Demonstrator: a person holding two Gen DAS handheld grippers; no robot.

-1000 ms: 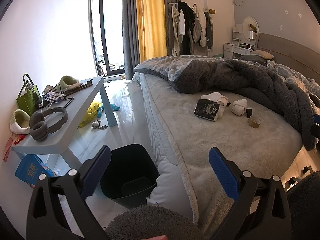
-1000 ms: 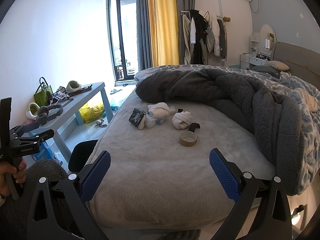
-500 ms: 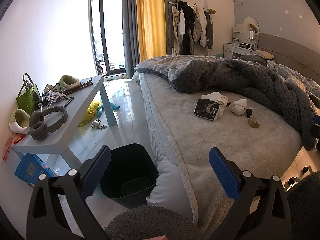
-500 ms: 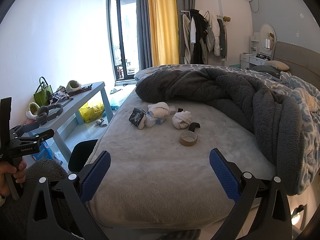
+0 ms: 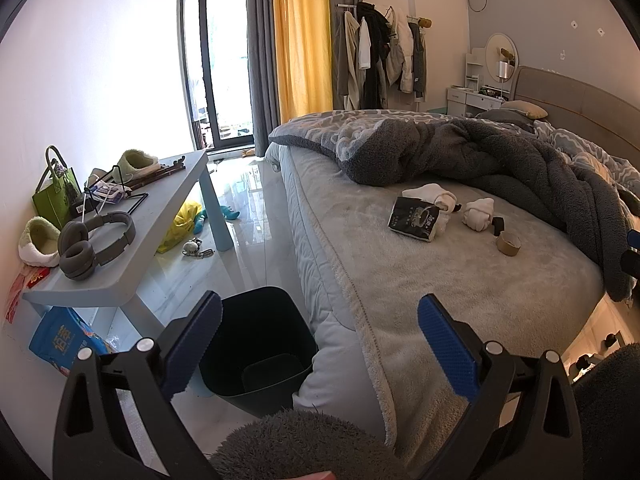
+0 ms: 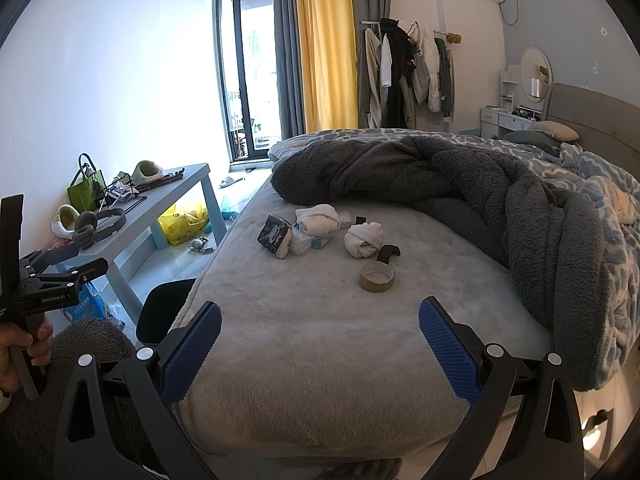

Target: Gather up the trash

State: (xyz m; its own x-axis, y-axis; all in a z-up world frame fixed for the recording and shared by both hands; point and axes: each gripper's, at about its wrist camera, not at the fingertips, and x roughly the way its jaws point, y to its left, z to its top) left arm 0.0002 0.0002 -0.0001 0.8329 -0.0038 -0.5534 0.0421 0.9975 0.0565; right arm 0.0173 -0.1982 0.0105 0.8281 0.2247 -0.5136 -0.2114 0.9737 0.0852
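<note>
Both-handed, the person holds the tools apart over the near end of a bed [image 6: 320, 344] covered in a plush grey fleece. The left gripper [image 5: 320, 344] has its ribbed blue pads [image 5: 448, 344] spread wide, with nothing between them; it hovers above a dark, smooth-walled plastic bin [image 5: 256, 344] that stands on the glossy tiled floor, just beside the mattress's quilted near-left corner. The right gripper [image 6: 320, 344] is likewise spread and holds nothing, above the fleece's near edge.

Farther along the bed lies the trash, clustered close together: a black printed packet [image 6: 275, 236] with crinkled clear plastic [image 6: 301, 245] just beside it, two soft white bundles rolled into lumps [image 6: 363, 238], a short cardboard tape ring [image 6: 376, 277] and a curved black strap [image 6: 388, 253] touching that ring's far side. A thick, shaggy dark-grey blanket [image 6: 500, 208] is heaped behind and to the right.

At left, a pale blue table [image 5: 132, 248] carries padded grey headphones [image 5: 94, 240], a green felt bag [image 5: 56, 196] and a fuzzy slipper [image 5: 138, 160].
</note>
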